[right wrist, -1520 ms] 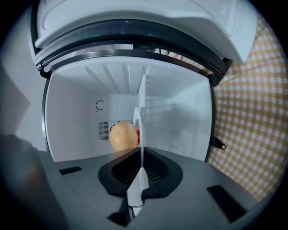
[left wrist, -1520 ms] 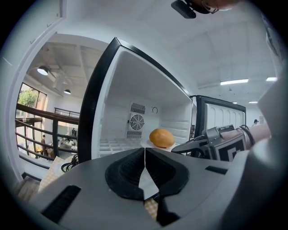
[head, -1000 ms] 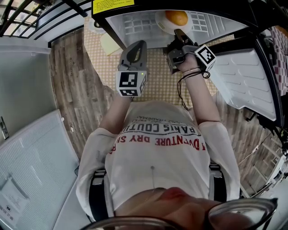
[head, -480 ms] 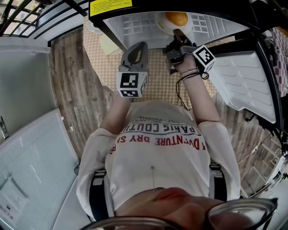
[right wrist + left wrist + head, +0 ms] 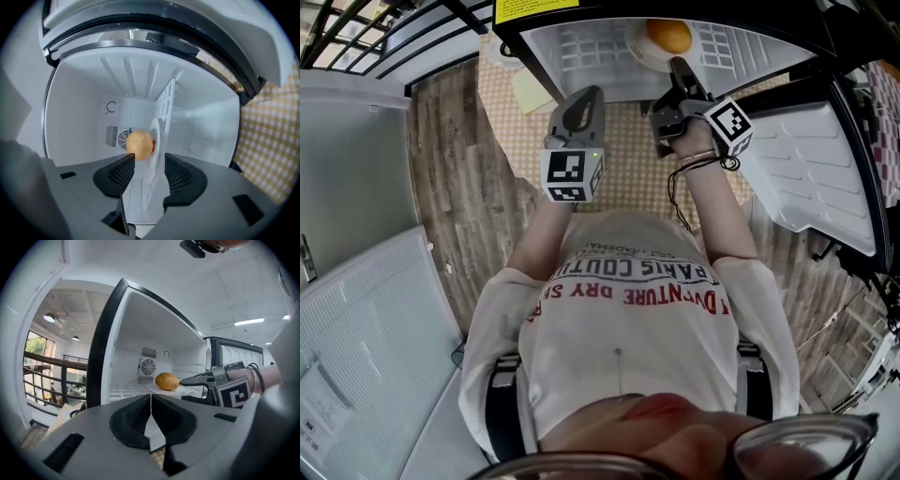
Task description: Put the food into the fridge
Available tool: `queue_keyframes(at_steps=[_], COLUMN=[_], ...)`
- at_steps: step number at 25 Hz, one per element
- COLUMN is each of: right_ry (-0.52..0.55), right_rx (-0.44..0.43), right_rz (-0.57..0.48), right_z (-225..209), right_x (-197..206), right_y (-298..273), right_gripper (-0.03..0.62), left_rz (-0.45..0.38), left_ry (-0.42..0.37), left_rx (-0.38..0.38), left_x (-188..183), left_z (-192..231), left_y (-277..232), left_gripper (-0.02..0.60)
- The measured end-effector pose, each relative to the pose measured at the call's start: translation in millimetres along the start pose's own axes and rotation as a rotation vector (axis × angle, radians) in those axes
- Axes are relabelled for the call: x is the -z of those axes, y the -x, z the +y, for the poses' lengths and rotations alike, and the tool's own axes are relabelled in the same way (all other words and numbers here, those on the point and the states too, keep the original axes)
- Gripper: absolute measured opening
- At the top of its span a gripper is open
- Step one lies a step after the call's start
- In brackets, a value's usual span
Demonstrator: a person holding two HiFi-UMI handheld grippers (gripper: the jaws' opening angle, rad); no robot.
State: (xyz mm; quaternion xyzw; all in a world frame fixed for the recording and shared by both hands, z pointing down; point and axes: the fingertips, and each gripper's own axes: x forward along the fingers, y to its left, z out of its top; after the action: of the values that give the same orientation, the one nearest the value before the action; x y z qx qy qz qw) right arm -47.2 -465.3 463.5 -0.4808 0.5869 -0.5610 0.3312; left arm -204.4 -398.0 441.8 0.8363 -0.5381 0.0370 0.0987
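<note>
A round orange food item (image 5: 668, 36) lies on a white plate (image 5: 636, 47) that rests on the wire shelf (image 5: 126, 391) inside the open fridge. My right gripper (image 5: 677, 67) reaches into the fridge at the plate's near edge. Its jaws have just been opening and now stand open. In the right gripper view the plate (image 5: 153, 161) stands edge-on between the pads of the right gripper (image 5: 147, 174) without touching them, with the food (image 5: 139, 145) beyond. My left gripper (image 5: 592, 93) hangs in front of the fridge, shut and empty. In the left gripper view the left gripper (image 5: 151, 403) faces the food (image 5: 167, 381).
The fridge door (image 5: 806, 159) hangs open at the right. A checkered mat (image 5: 623, 141) lies on the wood floor in front of the fridge. A white cabinet (image 5: 356, 169) stands at the left. A fan grille (image 5: 148, 366) sits in the fridge's back wall.
The right gripper's jaws have opened off the plate's rim and the gripper has rolled a little. Plate and food stay on the shelf. The left gripper has kept still.
</note>
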Motion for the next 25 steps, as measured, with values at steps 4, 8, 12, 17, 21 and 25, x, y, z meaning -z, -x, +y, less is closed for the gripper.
queue_keyframes(at_steps=[4,8,12,17,21,25], right_ry=[0.104,0.197,0.251,0.458,0.615,0.838], right_rx=[-0.015,-0.041,-0.075,-0.106,-0.115,-0.144], right_rz=[-0.005,0.036,0.083,0.138,0.146,0.155], right_z=[8.2,10.8,10.4,17.1,17.4,17.3], right_x=[1.9,14.9,30.4,47.0,52.0,55.4], right_y=[20.3,41.8,56.0,76.8,92.5,108.8], right_gripper=[0.192,0.060,0.026,0.026,0.026,0.026], left_rz=[-0.015,-0.023,-0.029,-0.035,-0.031,-0.002], left_ry=[-0.008,-0.014,-0.017,-0.009,-0.004,0.002], left_rx=[0.001,0.014,0.020,0.019,0.027,0.041], left_x=[-6.9,-10.6,-10.9,-11.3,-7.3,4.0], left_z=[-4.3,-15.5,-24.6,-34.0,-42.6,-55.1], left_y=[6.8,16.8,27.3,40.8,45.1,49.1], left_gripper=[0.028,0.028,0.028,0.028,0.028,0.028])
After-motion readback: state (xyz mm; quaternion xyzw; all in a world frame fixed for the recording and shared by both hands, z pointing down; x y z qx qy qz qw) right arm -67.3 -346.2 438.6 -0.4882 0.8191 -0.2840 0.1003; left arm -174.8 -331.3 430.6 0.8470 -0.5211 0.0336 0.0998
